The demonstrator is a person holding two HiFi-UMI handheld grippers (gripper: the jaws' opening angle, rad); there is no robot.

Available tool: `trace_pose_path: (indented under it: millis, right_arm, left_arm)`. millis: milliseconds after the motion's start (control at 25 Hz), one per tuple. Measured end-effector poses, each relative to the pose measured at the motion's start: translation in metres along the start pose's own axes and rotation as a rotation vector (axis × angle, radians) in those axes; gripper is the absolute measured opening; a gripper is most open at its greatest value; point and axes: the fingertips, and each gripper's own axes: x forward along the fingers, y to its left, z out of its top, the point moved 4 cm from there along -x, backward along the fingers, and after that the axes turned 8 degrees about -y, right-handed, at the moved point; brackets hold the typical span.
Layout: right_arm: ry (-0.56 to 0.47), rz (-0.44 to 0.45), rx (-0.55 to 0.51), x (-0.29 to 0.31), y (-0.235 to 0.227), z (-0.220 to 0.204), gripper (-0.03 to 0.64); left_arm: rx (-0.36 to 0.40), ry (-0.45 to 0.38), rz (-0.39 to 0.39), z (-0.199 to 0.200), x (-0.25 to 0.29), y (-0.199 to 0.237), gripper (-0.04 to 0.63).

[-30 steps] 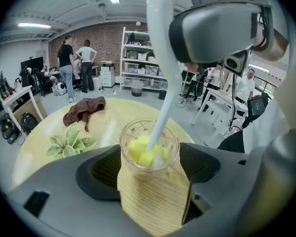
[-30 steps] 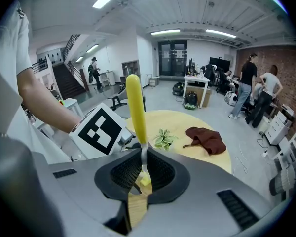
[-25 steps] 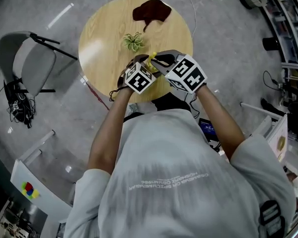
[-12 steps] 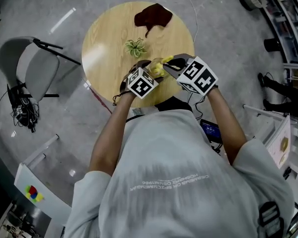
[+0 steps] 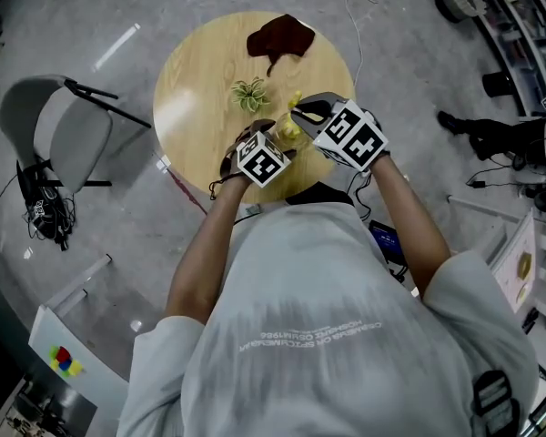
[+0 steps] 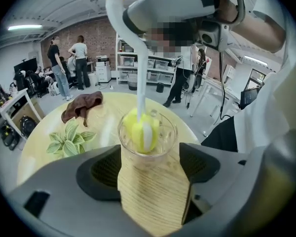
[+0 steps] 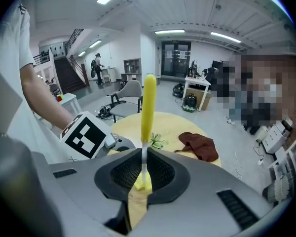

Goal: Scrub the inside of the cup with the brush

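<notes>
1. The cup [image 6: 147,141], clear glass, sits at the centre of the left gripper view, with the brush [image 6: 141,130] pushing its yellow-and-white head down inside
2. The left tongs [image 6: 150,169] clamp the cup's sides; the right tongs [image 7: 143,174] are closed on the brush's thin stem, its yellow handle rising toward upper centre
3. In the head view, the right tongs have swung slightly left since half a second ago while the left ones barely moved, so scrubbing looks under way
4. Beyond, on the round tabletop [image 5: 200,71], are a small plant [image 5: 248,92] and, at upper centre, a brown cloth [image 5: 278,36]

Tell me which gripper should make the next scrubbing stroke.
Right. The right gripper is shut on the brush, whose head sits inside the cup; the left gripper just holds the cup.
</notes>
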Motion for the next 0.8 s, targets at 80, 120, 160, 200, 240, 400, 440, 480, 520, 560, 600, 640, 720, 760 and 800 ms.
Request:
trace_pose_path:
  millis: [80, 120, 160, 200, 240, 400, 440, 480, 520, 560, 600, 640, 720, 760, 800]
  right_arm:
    - [-0.018, 0.011, 0.005, 0.003, 0.004, 0.003, 0.058]
    - [-0.03, 0.017, 0.016, 0.004, 0.007, 0.004, 0.058]
    - [-0.043, 0.022, 0.031, 0.005, 0.009, 0.006, 0.058]
    - [-0.056, 0.028, 0.049, 0.005, 0.01, 0.007, 0.058]
    - [-0.065, 0.034, 0.067, 0.005, 0.011, 0.008, 0.058]
    - [-0.064, 0.086, 0.118, 0.002, 0.015, 0.005, 0.059]
    - [-0.052, 0.105, 0.125, 0.001, 0.017, 0.003, 0.06]
    - [-0.036, 0.118, 0.123, 0.0, 0.018, 0.0, 0.061]
    - [-0.018, 0.123, 0.114, -0.002, 0.018, -0.003, 0.06]
    - [0.001, 0.123, 0.102, -0.004, 0.018, -0.005, 0.06]
    - [0.016, 0.12, 0.091, -0.006, 0.017, -0.007, 0.06]
    - [0.028, 0.116, 0.083, -0.007, 0.016, -0.008, 0.06]
    - [0.042, 0.111, 0.073, -0.008, 0.014, -0.008, 0.059]
    - [0.047, 0.109, 0.068, -0.007, 0.014, -0.008, 0.058]
    - [0.053, 0.106, 0.061, -0.007, 0.015, -0.008, 0.058]
  left_arm:
    - [-0.012, -0.019, 0.004, 0.001, -0.001, 0.0, 0.383]
    - [-0.019, -0.035, 0.005, 0.003, -0.002, -0.001, 0.383]
    - [-0.024, -0.049, 0.007, 0.005, -0.003, -0.001, 0.383]
    - [-0.026, -0.059, 0.009, 0.007, -0.003, -0.001, 0.383]
    - [-0.026, -0.064, 0.012, 0.008, -0.004, -0.001, 0.383]
    - [-0.019, -0.069, 0.023, 0.009, -0.002, 0.003, 0.383]
    - [-0.018, -0.068, 0.024, 0.009, -0.001, 0.003, 0.383]
    - [-0.016, -0.068, 0.026, 0.009, -0.001, 0.004, 0.383]
    - [-0.013, -0.068, 0.026, 0.009, 0.0, 0.004, 0.383]
    - [-0.01, -0.069, 0.027, 0.009, 0.0, 0.004, 0.383]
    - [-0.009, -0.073, 0.027, 0.011, 0.0, 0.004, 0.383]
    - [-0.011, -0.08, 0.027, 0.012, 0.0, 0.004, 0.383]
    - [-0.014, -0.091, 0.026, 0.014, 0.001, 0.004, 0.383]
    - [-0.014, -0.092, 0.025, 0.015, 0.001, 0.004, 0.385]
    - [-0.013, -0.092, 0.024, 0.015, 0.001, 0.004, 0.385]
